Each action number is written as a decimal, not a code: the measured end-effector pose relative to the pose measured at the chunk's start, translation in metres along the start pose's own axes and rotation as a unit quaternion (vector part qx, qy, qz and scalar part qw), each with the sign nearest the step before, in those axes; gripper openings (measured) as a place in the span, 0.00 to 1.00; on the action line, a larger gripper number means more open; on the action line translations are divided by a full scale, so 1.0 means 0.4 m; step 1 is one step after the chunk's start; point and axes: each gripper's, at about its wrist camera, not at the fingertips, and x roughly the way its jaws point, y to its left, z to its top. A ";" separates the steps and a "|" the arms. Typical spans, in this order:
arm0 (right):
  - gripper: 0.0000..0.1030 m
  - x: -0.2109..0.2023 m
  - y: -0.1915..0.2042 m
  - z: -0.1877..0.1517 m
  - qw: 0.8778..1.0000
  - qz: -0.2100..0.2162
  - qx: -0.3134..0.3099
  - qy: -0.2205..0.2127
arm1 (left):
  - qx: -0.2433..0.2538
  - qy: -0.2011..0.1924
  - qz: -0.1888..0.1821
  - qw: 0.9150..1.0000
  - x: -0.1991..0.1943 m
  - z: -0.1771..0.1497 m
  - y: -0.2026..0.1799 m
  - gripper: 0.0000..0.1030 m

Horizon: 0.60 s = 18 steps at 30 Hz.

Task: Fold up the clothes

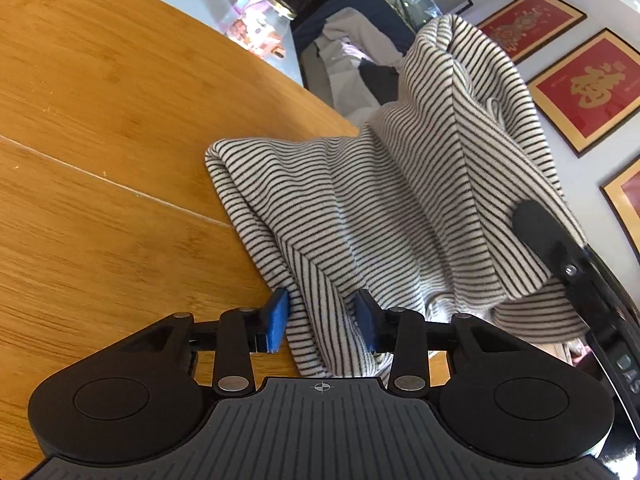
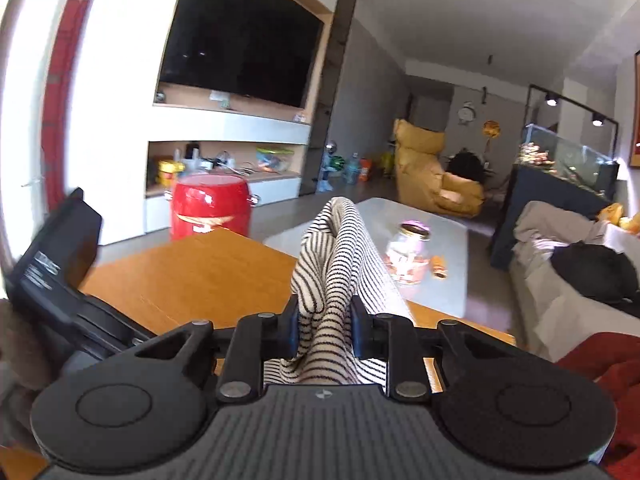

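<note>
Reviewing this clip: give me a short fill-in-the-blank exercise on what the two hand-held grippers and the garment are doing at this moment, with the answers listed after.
1. The garment held between both hand-held grippers has a pattern of ____.
2. The table under the garment is made of ____.
3. The pads of the left hand-held gripper are coloured ____.
4. The right hand-held gripper is shut on the ____.

Answers: stripes; wood; blue; garment

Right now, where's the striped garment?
Striped garment hangs between both tools: left tool pinches one bunch, right tool another, above the wooden table.
</note>
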 end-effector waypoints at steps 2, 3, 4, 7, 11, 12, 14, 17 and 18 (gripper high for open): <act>0.23 0.020 0.011 -0.017 1.000 0.024 0.002 0.020 | -0.002 0.000 -0.008 1.000 0.009 0.001 0.005 0.39; 0.23 0.032 0.016 -0.029 0.999 0.027 0.001 0.029 | -0.003 0.000 -0.011 1.000 0.010 0.003 0.008 0.39; 0.23 0.043 0.021 -0.042 0.999 0.025 -0.003 0.035 | -0.005 0.000 -0.013 1.000 0.010 0.004 0.011 0.39; 0.23 0.076 0.037 -0.082 0.998 0.017 -0.016 0.054 | -0.010 0.002 -0.020 1.000 0.008 0.007 0.026 0.37; 0.25 0.100 0.069 -0.120 0.997 0.000 -0.050 0.066 | -0.009 0.003 -0.023 1.000 0.013 0.013 0.034 0.34; 0.25 0.097 0.084 -0.126 0.996 -0.007 -0.063 0.063 | -0.007 0.002 -0.022 1.000 0.014 0.014 0.032 0.34; 0.25 0.097 0.096 -0.127 0.995 -0.014 -0.074 0.061 | -0.002 0.000 -0.017 1.000 0.010 0.014 0.030 0.34; 0.28 0.097 0.111 -0.134 0.994 -0.023 -0.086 0.058 | 0.009 -0.005 -0.005 1.000 -0.008 0.013 0.022 0.37; 0.29 0.097 0.120 -0.138 0.994 -0.028 -0.095 0.057 | 0.015 -0.010 0.006 1.000 -0.021 0.015 0.018 0.43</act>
